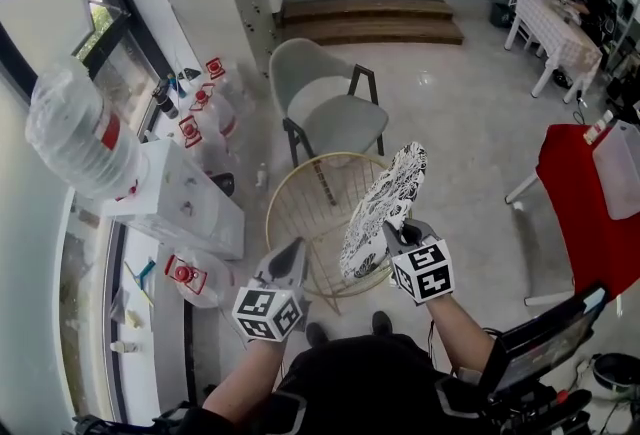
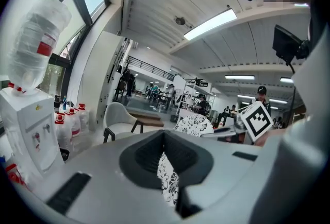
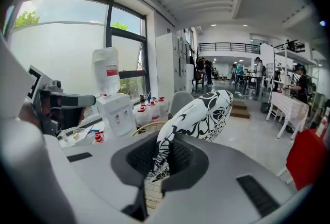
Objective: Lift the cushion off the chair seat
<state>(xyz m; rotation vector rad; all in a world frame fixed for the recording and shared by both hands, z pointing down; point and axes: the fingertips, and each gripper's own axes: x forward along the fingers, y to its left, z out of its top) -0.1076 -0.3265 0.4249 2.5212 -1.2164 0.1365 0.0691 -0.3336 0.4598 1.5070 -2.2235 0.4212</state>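
Right gripper (image 1: 397,229) is clamping the edge of the black-and-white patterned cushion (image 1: 392,191), holding it tilted above the round gold wire chair (image 1: 298,208). Left gripper (image 1: 294,251) is standing narrow-jawed. Its own view is showing patterned fabric in the slit, the head view a gap, so its grip is unconfirmed. Glossy floor (image 1: 470,133) is lying open right of the chair.

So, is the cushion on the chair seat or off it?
Off: the cushion hangs above the wire chair, clamped in the right gripper's shut jaws.
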